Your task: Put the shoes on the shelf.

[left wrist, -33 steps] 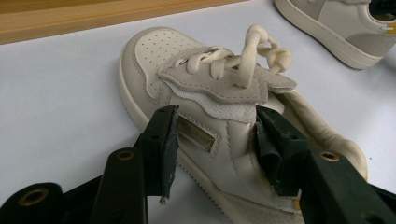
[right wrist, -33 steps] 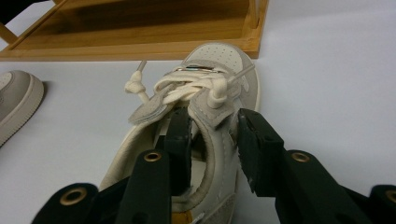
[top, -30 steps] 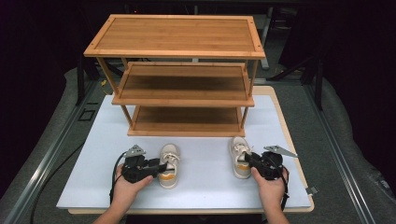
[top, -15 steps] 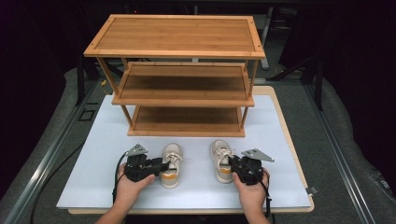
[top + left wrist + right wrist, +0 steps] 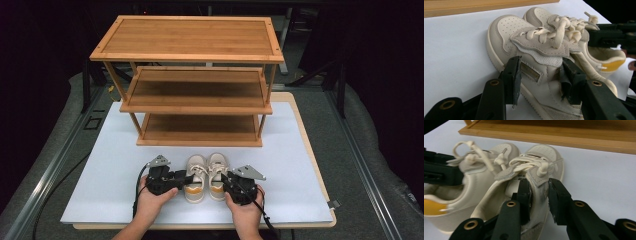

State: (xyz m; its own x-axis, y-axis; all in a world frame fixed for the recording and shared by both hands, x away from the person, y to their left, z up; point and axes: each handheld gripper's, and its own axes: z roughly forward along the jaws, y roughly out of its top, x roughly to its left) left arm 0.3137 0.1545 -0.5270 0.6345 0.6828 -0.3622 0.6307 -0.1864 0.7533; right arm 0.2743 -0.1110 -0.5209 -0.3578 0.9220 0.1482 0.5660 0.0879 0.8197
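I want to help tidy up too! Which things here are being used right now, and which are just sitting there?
Being used:
- left shoe, gripped by the left gripper
- right shoe, gripped by the right gripper
- wooden shoe rack, close behind the pair, likely where they go

Just sitting there:
- white mat
- grey floor rail

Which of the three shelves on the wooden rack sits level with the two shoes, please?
The bottom shelf: it rests right on the white mat, directly behind the pair of shoes, while the middle shelf and top shelf stand higher on the posts.
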